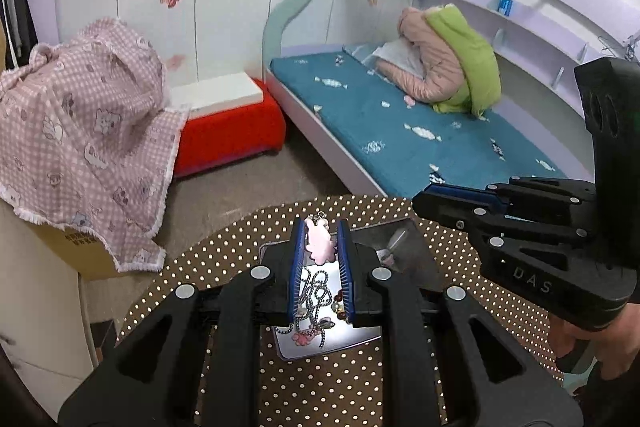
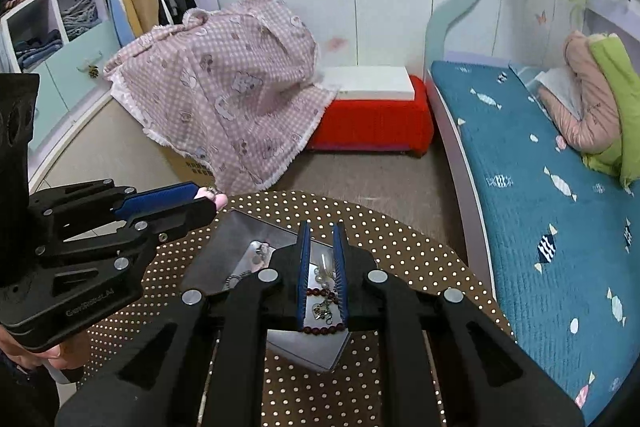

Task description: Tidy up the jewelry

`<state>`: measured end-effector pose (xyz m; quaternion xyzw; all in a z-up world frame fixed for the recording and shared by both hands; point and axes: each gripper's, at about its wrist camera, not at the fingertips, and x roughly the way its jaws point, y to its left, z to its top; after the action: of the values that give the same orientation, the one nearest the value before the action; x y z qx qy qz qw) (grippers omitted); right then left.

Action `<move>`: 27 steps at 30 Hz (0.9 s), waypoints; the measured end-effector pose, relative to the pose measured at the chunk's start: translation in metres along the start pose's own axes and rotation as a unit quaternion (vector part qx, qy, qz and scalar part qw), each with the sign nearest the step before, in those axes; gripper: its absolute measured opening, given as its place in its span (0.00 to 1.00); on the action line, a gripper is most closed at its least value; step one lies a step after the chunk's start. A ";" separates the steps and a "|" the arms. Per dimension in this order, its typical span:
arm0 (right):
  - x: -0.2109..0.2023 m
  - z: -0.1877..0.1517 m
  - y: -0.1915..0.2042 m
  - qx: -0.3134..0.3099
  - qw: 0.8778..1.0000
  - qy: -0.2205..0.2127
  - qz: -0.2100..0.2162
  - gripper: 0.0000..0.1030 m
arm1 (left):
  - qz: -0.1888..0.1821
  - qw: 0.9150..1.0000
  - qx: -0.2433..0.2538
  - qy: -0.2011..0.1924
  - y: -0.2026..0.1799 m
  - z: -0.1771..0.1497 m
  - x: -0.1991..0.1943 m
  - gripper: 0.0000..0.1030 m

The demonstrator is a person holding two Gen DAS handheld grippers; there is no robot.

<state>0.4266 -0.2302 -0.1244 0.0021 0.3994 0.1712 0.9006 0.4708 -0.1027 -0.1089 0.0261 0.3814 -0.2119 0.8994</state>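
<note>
A small pink bunny charm (image 1: 319,243) is pinched between the blue pads of my left gripper (image 1: 320,227), which is shut on it above an open jewelry box (image 1: 289,349). The box sits on a round brown polka-dot table (image 1: 340,387) and holds a silver ball chain (image 1: 316,287) and other pieces. In the right wrist view my right gripper (image 2: 322,227) hovers over the same box (image 2: 304,355), jaws nearly together with nothing between them. Below lie pearls and a dark red bead bracelet (image 2: 320,293). The left gripper (image 2: 208,201) shows there with the charm (image 2: 221,202) at its tip.
The box's grey lid (image 2: 240,227) stands open at the far side. The right gripper (image 1: 418,201) reaches in from the right, held by a hand (image 1: 612,343). Beyond the table are a pink-cloth-covered carton (image 1: 80,131), a red stool (image 1: 228,135) and a bed with a teal mattress (image 1: 400,131).
</note>
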 end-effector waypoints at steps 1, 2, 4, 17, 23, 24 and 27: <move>0.002 0.000 -0.001 0.002 1.000 0.001 -0.001 0.18 | 0.002 1.000 -0.002 0.004 0.002 -0.001 0.003 0.17; 0.003 0.000 -0.002 0.006 1.000 0.002 -0.004 0.27 | 0.006 1.000 -0.003 0.007 0.003 -0.002 0.004 0.17; 0.003 -0.002 -0.005 0.015 1.000 0.000 -0.005 0.41 | 0.006 1.000 -0.007 0.011 0.006 -0.004 0.005 0.27; -0.041 -0.010 -0.013 0.059 0.996 -0.053 -0.037 0.93 | 0.101 0.993 -0.028 -0.060 0.017 -0.018 -0.052 0.94; -0.067 -0.013 -0.001 0.057 0.995 -0.076 -0.034 0.93 | 0.121 0.988 -0.017 -0.090 0.003 -0.031 -0.092 0.95; -0.074 -0.014 0.000 0.056 0.994 -0.083 -0.035 0.93 | 0.124 0.988 -0.015 -0.095 0.001 -0.032 -0.098 0.95; -0.091 -0.018 0.005 0.054 0.993 -0.098 -0.037 0.93 | 0.130 0.986 -0.012 -0.108 -0.010 -0.039 -0.116 0.95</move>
<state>0.3556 -0.2565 -0.0708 0.0524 0.3180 0.1151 0.9396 0.3690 -0.0618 -0.0544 0.0418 0.2783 -0.0905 0.9553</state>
